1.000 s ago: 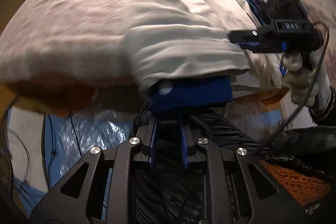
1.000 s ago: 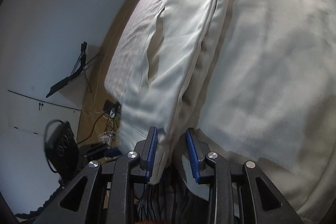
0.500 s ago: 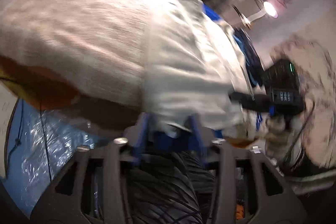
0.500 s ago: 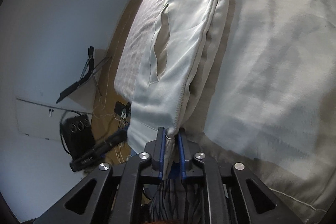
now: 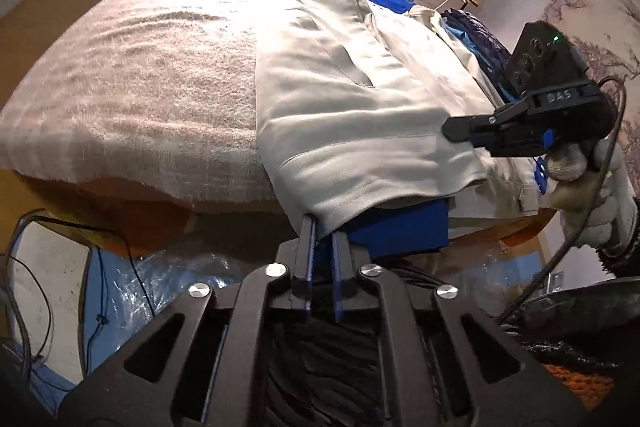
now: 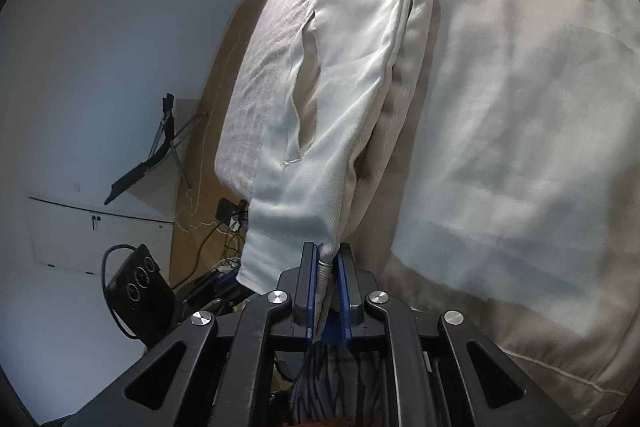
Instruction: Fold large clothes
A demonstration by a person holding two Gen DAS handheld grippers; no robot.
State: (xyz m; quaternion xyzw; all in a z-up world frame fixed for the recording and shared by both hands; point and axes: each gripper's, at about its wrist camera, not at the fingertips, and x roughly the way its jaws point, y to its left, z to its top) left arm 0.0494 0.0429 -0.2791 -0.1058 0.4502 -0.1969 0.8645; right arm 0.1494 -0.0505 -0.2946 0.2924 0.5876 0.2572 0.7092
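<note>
both grippers' fingers (image 6: 310, 279) newly closed on pale garment (image 5: 360, 115) hem

Left claw (image 5: 323, 241) at the bottom centre, blue-padded jaws drawn together on the hanging hem corner of a pale beige cotton garment (image 5: 352, 99). Garment spread over a coarse beige blanket (image 5: 140, 79) covering the desk, with a bright blue folded cloth (image 5: 400, 231) poking out beneath the hem. At the right, black right claw (image 5: 454, 128) in a white-gloved hand (image 5: 588, 183), tips touching the garment's edge.
</note>
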